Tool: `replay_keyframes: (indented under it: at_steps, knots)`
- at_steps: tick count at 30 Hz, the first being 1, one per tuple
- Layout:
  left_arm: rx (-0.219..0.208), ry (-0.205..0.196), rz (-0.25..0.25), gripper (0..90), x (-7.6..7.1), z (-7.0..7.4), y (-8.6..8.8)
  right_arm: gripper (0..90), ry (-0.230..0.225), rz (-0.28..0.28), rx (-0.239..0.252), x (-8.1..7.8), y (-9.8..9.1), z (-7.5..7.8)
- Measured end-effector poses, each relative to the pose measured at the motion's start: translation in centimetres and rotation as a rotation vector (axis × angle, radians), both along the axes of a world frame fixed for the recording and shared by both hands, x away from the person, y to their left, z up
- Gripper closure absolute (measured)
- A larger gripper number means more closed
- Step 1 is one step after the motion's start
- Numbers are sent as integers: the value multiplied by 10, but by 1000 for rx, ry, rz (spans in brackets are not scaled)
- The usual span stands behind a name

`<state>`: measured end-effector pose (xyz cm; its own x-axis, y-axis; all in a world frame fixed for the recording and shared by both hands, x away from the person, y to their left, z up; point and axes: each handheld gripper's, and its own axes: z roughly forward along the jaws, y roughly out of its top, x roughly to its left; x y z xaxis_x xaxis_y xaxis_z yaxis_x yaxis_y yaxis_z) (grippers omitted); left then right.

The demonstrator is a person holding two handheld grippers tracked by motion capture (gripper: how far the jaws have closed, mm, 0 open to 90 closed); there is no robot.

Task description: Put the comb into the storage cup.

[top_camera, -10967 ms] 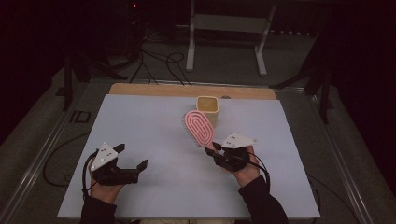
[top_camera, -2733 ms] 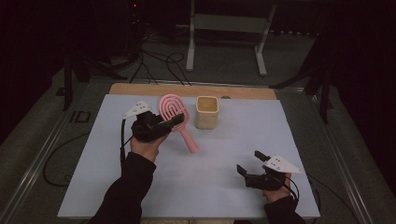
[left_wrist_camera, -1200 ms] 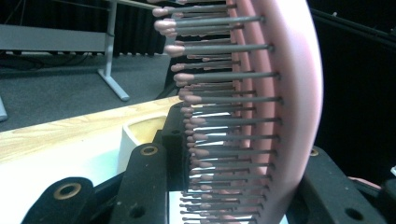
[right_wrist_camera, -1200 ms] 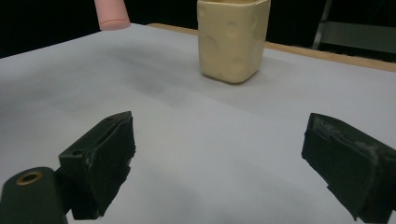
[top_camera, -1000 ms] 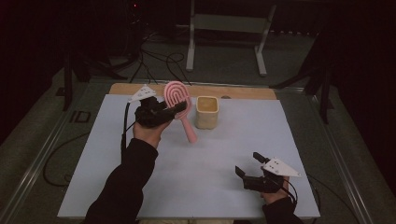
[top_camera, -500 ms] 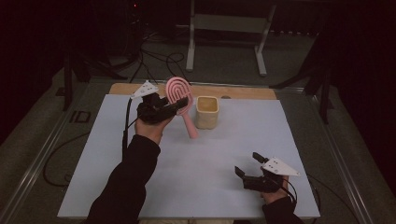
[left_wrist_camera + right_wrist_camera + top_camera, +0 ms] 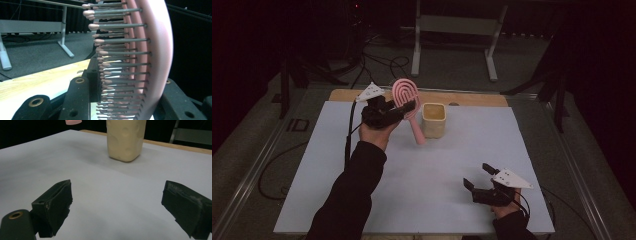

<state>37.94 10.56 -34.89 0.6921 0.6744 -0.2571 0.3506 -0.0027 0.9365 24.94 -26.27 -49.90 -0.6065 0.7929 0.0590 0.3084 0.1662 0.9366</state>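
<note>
Hairbrush (image 7: 406, 100) left of cup (image 7: 434, 120)

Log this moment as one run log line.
left gripper: shut on pink hairbrush, held above table | right gripper: open, near table front edge | cream cup: upright beside brush handle

High view overhead facing forward, gripper views close, low, sharing table (image 7: 362, 190)
</note>
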Motion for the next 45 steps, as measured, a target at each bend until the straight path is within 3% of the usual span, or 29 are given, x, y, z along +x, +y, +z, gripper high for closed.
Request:
replay_keyframes:
  at_steps: [45]
  knots:
    - [22, 1, 51, 643, 21, 7, -11, 96, 0, 1, 0, 1, 0, -1]
